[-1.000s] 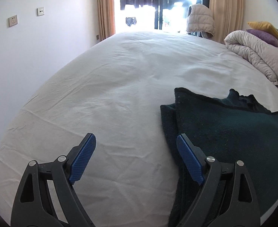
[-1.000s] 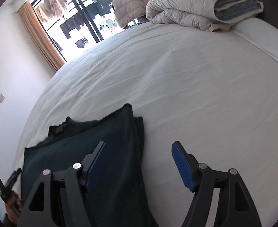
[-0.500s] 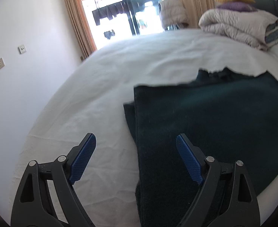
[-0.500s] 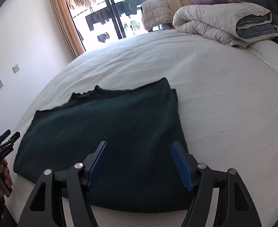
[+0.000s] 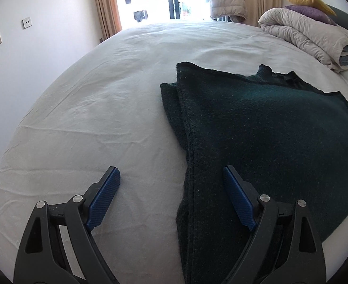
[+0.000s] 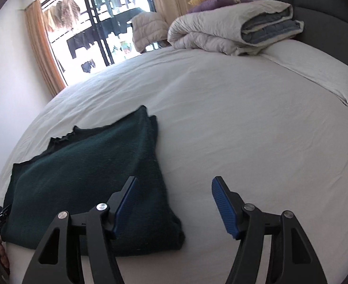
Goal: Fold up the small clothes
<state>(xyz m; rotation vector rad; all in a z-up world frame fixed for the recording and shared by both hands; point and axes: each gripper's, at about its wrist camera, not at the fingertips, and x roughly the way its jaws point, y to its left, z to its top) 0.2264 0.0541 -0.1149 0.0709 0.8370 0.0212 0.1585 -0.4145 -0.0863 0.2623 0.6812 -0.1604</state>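
— What's changed in the last half second?

— Both cameras have swung outward. The dark green sweater [image 5: 264, 142] filled most of the space ahead of the left gripper [image 5: 171, 194] before; now its folded edge runs between the fingers, with the right pad [image 5: 239, 197] over the knit and the left pad over bare white bedsheet [image 5: 91, 123]. In the right wrist view the sweater [image 6: 86, 177] has slid off to the left side, so only the left finger of the right gripper [image 6: 172, 203] overlaps it.

— How does the garment look?

— Folded flat, a fuzzy dark knit, two layers stepped at the side edge, ribbed collar bunched at the far end.

— And the jaws?

— Both spread wide, gripping nothing. A rolled duvet [image 6: 233, 30] lies far ahead, near the headboard.
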